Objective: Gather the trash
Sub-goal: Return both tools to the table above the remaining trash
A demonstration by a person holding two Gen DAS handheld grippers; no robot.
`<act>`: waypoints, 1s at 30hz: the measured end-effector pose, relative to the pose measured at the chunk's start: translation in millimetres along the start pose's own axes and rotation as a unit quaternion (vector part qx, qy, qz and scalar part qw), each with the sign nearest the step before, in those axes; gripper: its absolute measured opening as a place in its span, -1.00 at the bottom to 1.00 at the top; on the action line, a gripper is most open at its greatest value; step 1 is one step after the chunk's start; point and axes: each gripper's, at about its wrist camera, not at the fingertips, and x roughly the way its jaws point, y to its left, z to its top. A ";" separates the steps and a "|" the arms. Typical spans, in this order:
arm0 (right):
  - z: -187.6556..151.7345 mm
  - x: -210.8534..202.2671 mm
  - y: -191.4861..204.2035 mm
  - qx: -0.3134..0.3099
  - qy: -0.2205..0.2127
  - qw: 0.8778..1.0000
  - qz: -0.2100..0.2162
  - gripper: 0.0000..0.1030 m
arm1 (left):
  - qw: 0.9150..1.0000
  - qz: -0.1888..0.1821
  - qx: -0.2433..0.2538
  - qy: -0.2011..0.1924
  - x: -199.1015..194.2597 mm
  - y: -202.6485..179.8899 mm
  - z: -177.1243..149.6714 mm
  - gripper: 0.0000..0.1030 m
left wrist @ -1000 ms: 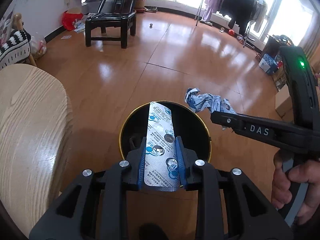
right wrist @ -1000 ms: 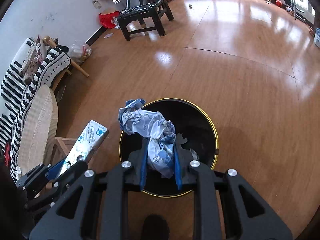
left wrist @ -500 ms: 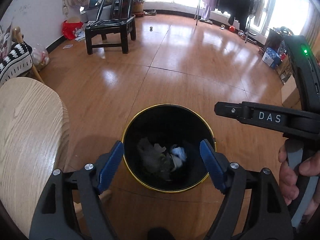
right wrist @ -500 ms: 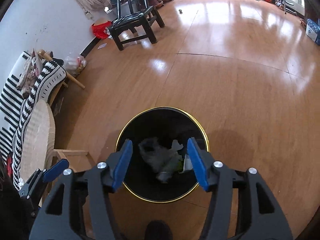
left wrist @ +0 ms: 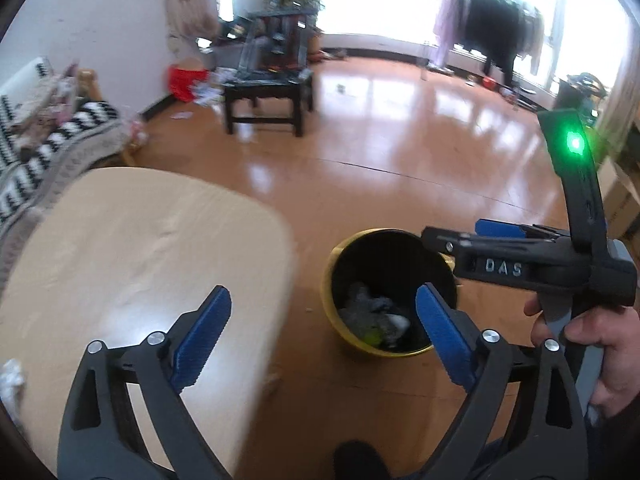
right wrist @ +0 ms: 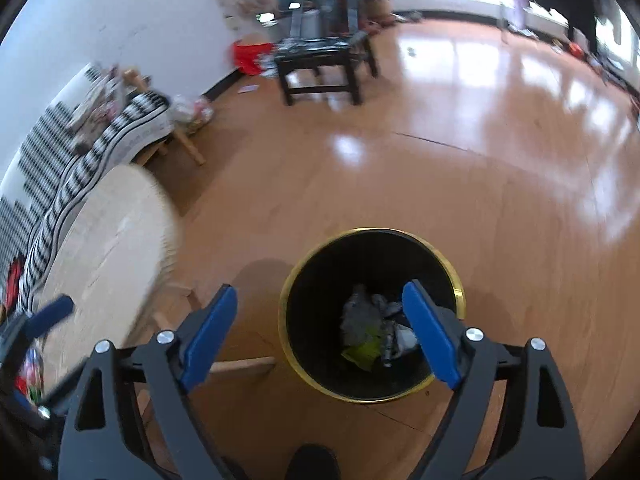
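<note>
Trash [right wrist: 372,332] in the bin [right wrist: 448,264], table [right wrist: 108,248] to its left

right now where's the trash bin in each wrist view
Left wrist view: the trash bin sits lower right of centre, partly behind the right tool reaching in from the right.
Right wrist view: the bin is low centre, behind that tool's right finger.
Shared landmark: the dark wooden chair far across the floor in both.

A lived-in home is shown: a glossy wooden floor [right wrist: 460,184], a dark wooden armchair [left wrist: 268,92], a black-and-white striped sofa throw [right wrist: 80,168], and clothes hung on a drying rack [left wrist: 492,36] beside bright windows.
</note>
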 end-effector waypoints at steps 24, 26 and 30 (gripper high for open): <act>-167.1 -36.7 489.4 -0.395 0.089 0.883 0.238 0.69 | 0.859 0.293 -0.420 -0.006 -293.0 342.0 -317.1 0.79; -193.6 -41.5 508.4 -0.431 0.103 0.858 0.261 0.69 | 0.846 0.271 -0.459 -0.007 -304.3 360.6 -344.9 0.79; -246.8 -48.4 541.4 -0.501 0.125 0.803 0.299 0.69 | 0.842 0.236 -0.485 0.017 -301.4 381.5 -368.4 0.79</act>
